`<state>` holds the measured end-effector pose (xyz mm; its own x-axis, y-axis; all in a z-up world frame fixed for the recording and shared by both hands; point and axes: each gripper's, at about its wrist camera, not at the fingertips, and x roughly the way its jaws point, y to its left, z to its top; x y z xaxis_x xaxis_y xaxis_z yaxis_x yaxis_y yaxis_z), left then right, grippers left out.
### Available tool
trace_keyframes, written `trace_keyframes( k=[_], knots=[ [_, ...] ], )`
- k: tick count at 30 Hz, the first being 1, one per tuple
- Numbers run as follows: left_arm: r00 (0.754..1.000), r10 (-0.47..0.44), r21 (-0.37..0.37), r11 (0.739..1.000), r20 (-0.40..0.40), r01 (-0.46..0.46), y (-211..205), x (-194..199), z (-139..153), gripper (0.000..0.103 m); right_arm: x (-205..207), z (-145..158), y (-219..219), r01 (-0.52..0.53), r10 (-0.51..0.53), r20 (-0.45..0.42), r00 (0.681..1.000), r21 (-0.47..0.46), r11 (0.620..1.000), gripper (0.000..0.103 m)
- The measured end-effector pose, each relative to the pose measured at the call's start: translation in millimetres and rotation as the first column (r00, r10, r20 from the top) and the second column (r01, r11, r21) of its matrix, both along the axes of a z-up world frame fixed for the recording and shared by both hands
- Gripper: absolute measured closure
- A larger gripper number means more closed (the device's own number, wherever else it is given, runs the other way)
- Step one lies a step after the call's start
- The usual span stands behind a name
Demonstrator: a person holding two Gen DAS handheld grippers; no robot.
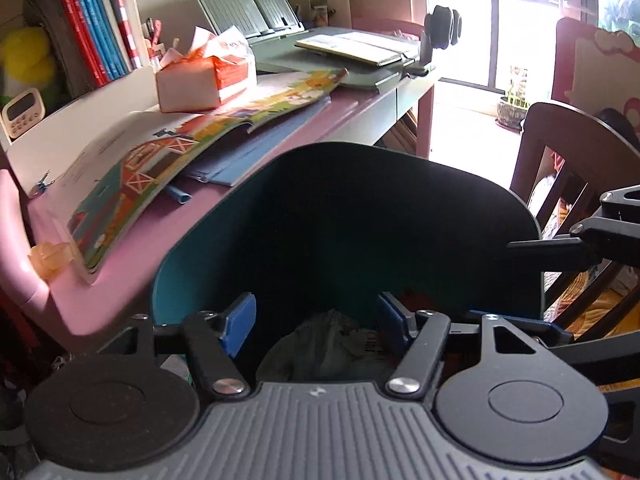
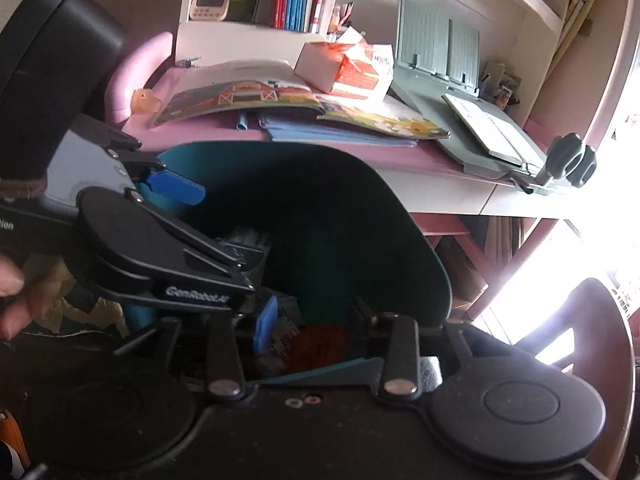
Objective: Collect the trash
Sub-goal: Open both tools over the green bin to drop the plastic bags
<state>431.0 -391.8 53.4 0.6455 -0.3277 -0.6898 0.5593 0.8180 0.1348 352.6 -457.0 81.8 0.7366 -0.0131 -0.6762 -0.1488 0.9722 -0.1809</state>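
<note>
teal bin (image 1: 208, 248), dim trash (image 1: 332, 344) inside, hard to identify

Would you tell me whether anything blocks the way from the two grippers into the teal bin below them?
Nothing visible does. The left gripper and right gripper both hang open over the teal bin, whose mouth is uncovered; crumpled trash already lies at the bottom.
</note>
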Motion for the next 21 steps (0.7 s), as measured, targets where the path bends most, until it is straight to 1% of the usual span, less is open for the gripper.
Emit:
trace_keyframes(
  k=[2, 3, 4, 9, 13, 21],
  knots=[
    [1.000, 0.010, -0.011, 1.000, 0.014, -0.010, 7.2, -6.3, 7.0, 0.035, -5.4, 5.5, 0.0, 0.005, -0.005, 0.018, 1.000, 0.009, 1.000, 0.058],
    [1.000, 0.016, -0.017, 1.000, 0.020, -0.015, 11.4, -9.7, 11.1, 0.031, -9.0, 8.5, 0.2, 0.006, -0.006, 0.026, 1.000, 0.017, 1.000, 0.058],
    [0.999, 0.019, -0.025, 1.000, 0.026, -0.018, 16.0, -13.6, 15.4, 0.028, -12.3, 11.7, 0.3, 0.008, -0.009, 0.032, 0.999, 0.028, 1.000, 0.057],
    [0.998, 0.018, -0.044, 0.999, 0.056, -0.015, 43.1, -40.0, 37.4, 0.028, -35.3, 29.7, 7.5, -0.003, -0.002, 0.064, 0.998, 0.078, 0.997, 0.055],
    [0.997, 0.027, -0.055, 0.998, 0.067, -0.023, 67.2, -62.9, 51.6, 0.028, -56.1, 42.8, 21.1, -0.032, 0.023, 0.084, 0.996, 0.108, 0.994, 0.049],
    [0.994, 0.062, -0.079, 0.995, 0.092, -0.055, 123.3, -109.6, 76.2, 0.028, -94.8, 61.6, 60.2, -0.093, 0.078, 0.117, 0.990, 0.130, 0.987, 0.045]
  ],
)
